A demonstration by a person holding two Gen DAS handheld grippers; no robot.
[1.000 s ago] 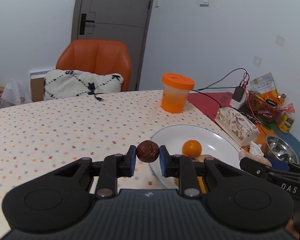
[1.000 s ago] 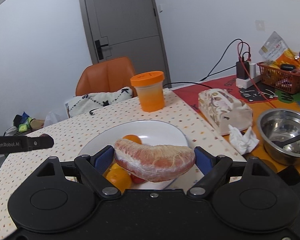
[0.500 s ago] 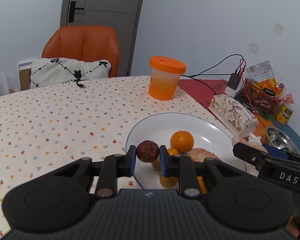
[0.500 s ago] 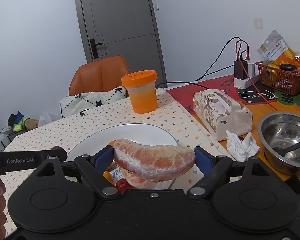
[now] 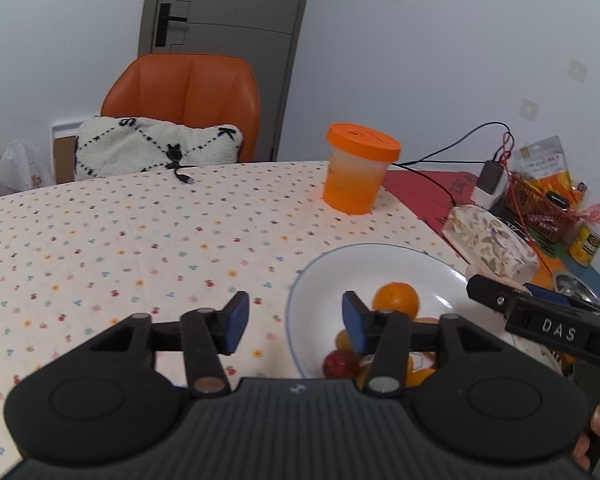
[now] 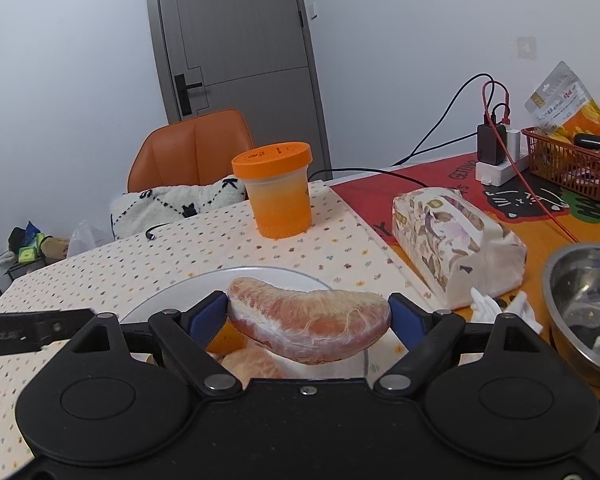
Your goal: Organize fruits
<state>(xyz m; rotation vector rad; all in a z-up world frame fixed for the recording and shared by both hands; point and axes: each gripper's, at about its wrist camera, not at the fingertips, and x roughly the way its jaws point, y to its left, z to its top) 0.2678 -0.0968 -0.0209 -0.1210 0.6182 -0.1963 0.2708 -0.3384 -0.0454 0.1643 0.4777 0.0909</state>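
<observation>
My left gripper (image 5: 296, 322) stands open over the near left rim of the white plate (image 5: 364, 256), with nothing between its blue pads. On the plate lie an orange (image 5: 395, 300), a small dark red fruit (image 5: 340, 363) and other orange pieces, partly hidden behind the right finger. My right gripper (image 6: 308, 320) is shut on a large peeled pomelo segment (image 6: 308, 326), held above the near part of the plate (image 6: 180, 292). More peeled pieces (image 6: 252, 364) lie beneath it. The right gripper's body (image 5: 556, 330) shows at the right in the left wrist view.
An orange-lidded cup (image 5: 358, 168) stands behind the plate. A floral tissue pack (image 6: 456, 240), crumpled tissue, steel bowl (image 6: 584, 304), red basket (image 6: 568, 160) and charger cables crowd the right side. An orange chair (image 5: 184, 100) with a cushion is at the far edge.
The left gripper has opened and let go of the dark red fruit, which now lies on the plate. The right gripper still holds the pomelo segment, moved slightly closer over the plate.
</observation>
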